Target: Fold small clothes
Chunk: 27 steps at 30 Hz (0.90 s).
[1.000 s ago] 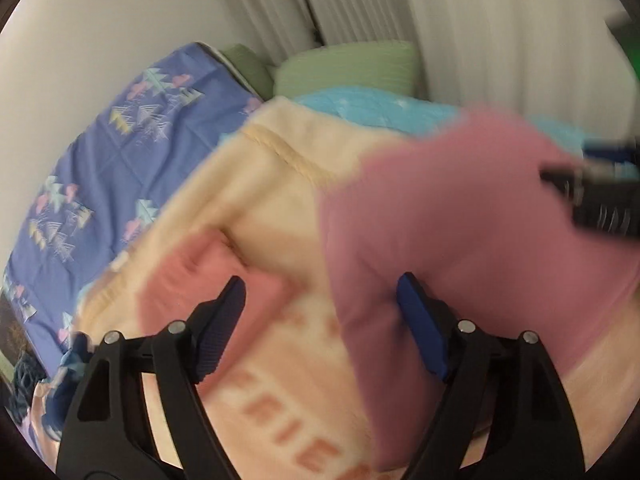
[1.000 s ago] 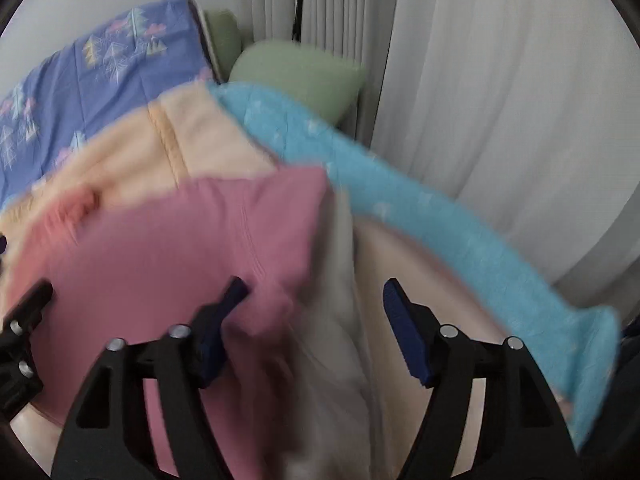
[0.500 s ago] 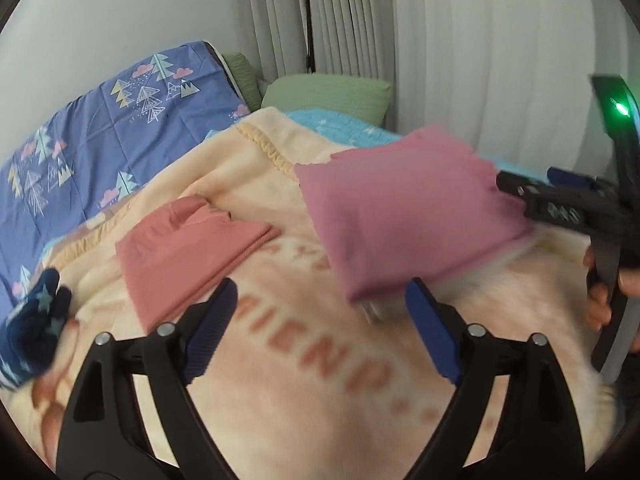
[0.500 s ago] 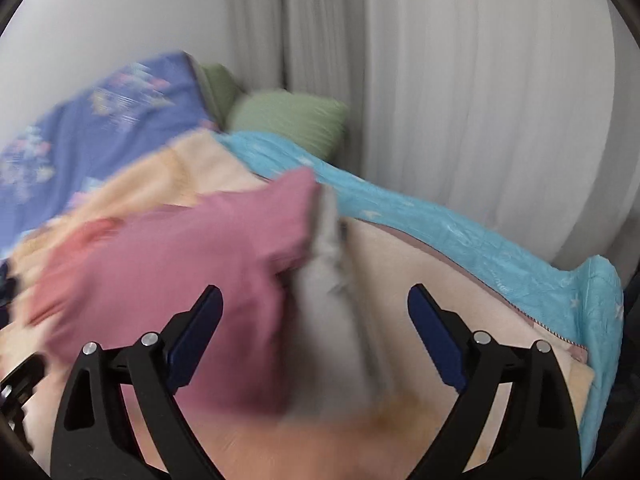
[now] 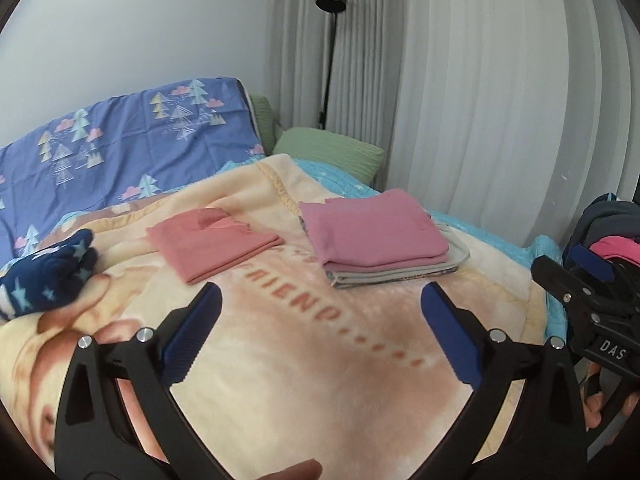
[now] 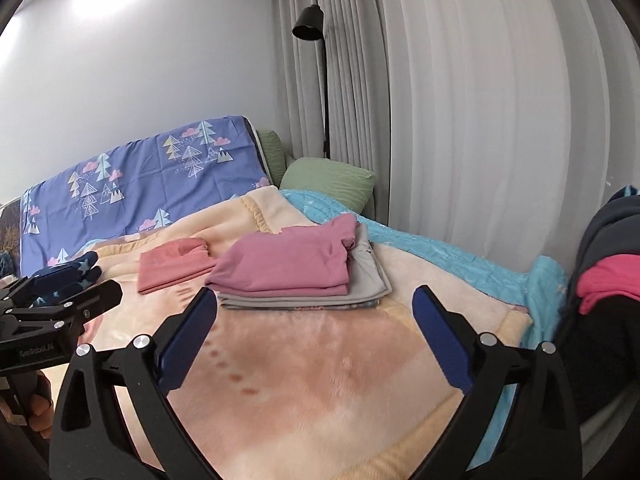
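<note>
A folded pink garment lies on top of a folded grey one on the peach blanket. To its left sits a folded salmon garment. A crumpled navy star-print garment lies further left. My left gripper hovers short of the stack, its jaws opening with nothing between them. My right gripper does the same beside it, jaws opening and empty. Each gripper shows at the edge of the other's view: the right gripper and the left gripper.
A blue tree-print cover and green pillows lie at the bed's head. A light blue quilt runs along the right side. A black floor lamp and curtains stand behind. A pile of dark and pink clothes sits at right.
Both grippers have drawn back and up from the pink garment and their jaws have widened. The pink garment has come to rest folded on the grey one.
</note>
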Each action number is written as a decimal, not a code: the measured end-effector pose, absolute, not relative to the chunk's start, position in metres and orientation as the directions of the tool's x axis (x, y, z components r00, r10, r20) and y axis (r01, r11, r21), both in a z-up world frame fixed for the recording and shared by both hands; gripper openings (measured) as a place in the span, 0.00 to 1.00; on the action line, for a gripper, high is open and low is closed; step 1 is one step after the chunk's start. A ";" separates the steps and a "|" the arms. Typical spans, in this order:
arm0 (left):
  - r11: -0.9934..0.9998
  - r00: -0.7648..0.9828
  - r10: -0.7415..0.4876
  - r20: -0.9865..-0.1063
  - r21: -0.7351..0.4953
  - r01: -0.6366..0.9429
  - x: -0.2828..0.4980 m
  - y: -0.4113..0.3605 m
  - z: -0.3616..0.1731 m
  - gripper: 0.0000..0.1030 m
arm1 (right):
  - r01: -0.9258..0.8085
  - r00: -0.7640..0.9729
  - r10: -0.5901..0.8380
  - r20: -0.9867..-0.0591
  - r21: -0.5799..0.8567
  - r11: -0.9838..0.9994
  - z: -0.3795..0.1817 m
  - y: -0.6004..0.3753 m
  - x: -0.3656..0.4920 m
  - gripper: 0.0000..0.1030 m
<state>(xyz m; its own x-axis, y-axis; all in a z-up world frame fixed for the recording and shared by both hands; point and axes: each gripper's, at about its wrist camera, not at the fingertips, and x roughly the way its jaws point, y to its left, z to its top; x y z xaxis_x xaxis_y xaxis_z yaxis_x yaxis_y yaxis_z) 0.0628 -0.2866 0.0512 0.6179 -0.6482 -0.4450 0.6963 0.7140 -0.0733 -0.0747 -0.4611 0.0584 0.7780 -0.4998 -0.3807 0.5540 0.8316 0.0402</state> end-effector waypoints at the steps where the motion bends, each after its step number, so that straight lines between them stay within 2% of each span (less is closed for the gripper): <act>1: 0.717 0.622 -0.646 -0.441 -0.071 0.694 0.058 -0.280 0.052 0.98 | 0.552 0.780 -0.500 -0.377 0.040 0.833 0.061 -0.455 -0.079 0.95; 8: 0.742 0.675 -0.614 -0.410 -0.009 0.670 0.021 -0.238 0.057 0.98 | 0.532 0.778 -0.460 -0.428 0.059 0.844 0.053 -0.418 -0.092 0.95; 11: 0.746 0.685 -0.600 -0.413 0.020 0.665 0.007 -0.225 0.055 0.98 | 0.527 0.764 -0.461 -0.452 0.025 0.849 0.046 -0.403 -0.090 0.96; 21: 0.806 0.726 -0.546 -0.418 -0.029 0.591 -0.002 -0.166 0.054 0.98 | 0.598 0.676 -0.555 -0.484 -0.080 0.797 0.035 -0.374 -0.074 0.99; 27: 0.820 0.732 -0.533 -0.423 -0.045 0.571 -0.002 -0.152 0.048 0.98 | 0.562 0.713 -0.491 -0.500 -0.010 0.827 0.036 -0.363 -0.075 0.99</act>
